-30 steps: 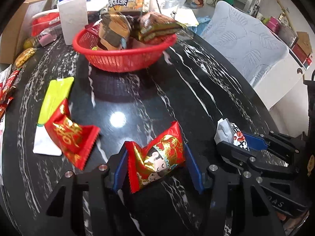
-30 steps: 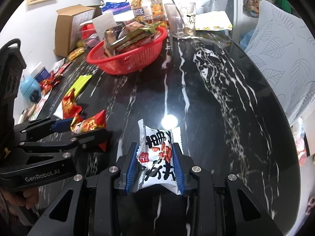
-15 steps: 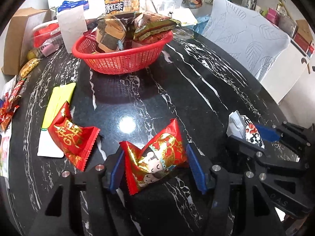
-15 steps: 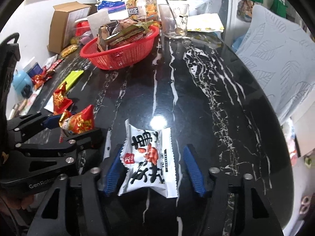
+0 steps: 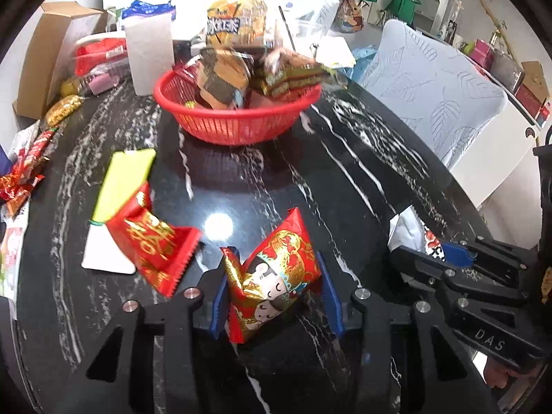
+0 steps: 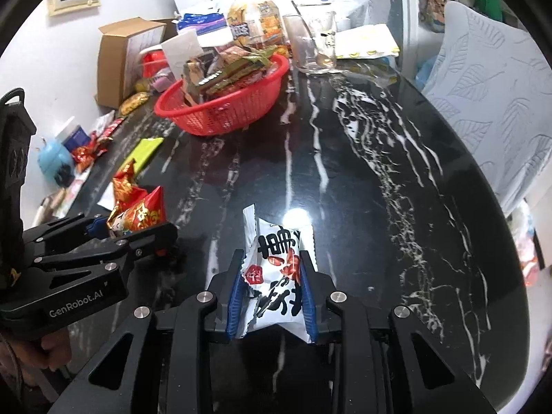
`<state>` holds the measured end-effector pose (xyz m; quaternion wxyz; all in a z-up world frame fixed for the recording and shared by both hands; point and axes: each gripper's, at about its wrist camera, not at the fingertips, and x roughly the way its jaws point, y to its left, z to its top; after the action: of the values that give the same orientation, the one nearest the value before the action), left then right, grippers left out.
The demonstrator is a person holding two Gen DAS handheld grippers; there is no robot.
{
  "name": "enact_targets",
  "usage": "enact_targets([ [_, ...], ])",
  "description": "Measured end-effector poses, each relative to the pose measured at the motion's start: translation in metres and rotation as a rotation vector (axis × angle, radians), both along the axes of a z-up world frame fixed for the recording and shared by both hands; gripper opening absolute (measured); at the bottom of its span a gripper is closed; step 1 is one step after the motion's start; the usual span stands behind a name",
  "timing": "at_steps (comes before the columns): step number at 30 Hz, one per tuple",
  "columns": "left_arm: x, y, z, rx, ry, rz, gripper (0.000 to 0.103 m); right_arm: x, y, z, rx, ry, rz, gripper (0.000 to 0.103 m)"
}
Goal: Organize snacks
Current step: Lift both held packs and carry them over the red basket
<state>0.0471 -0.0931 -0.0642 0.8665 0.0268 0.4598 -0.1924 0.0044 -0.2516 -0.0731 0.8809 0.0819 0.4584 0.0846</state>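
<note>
A red snack packet with a cartoon face sits between the blue pads of my left gripper, whose jaws are closing and press on it just above the black marble table. My right gripper is closing too, its pads squeezing a crumpled white snack packet. The two grippers are side by side, the right gripper to the right of the left gripper. A red basket full of snacks stands at the far side of the table.
A second red packet lies on a yellow-green packet left of my left gripper. Loose snacks line the table's left edge. A cardboard box, a bottle and a glass stand behind the basket. A white padded chair is at the right.
Half a second ago both pairs of jaws stood wider, the white packet lying flat between the right ones. Both have since closed in and squeeze their packets.
</note>
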Motion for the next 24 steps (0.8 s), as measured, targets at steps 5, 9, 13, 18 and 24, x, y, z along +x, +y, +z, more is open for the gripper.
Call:
enact_targets([
  [5,0.004,0.008,0.020,-0.006,-0.037,0.013,0.044,0.005,0.008,0.014,0.025,-0.029,0.026,0.028],
  [9,0.008,0.015,0.041,-0.023,-0.080,0.026,0.044,0.012,0.013,0.029,0.045,-0.069,0.052,0.028],
  [13,0.013,0.021,0.060,-0.044,-0.125,0.038,0.044,0.020,0.019,0.046,0.064,-0.107,0.078,0.028],
  [18,0.022,0.026,0.082,-0.061,-0.174,0.051,0.044,0.032,0.023,0.068,0.088,-0.159,0.098,0.028],
  [24,0.040,0.032,0.102,-0.071,-0.229,0.075,0.044,0.049,0.026,0.092,0.087,-0.225,0.110,0.028],
])
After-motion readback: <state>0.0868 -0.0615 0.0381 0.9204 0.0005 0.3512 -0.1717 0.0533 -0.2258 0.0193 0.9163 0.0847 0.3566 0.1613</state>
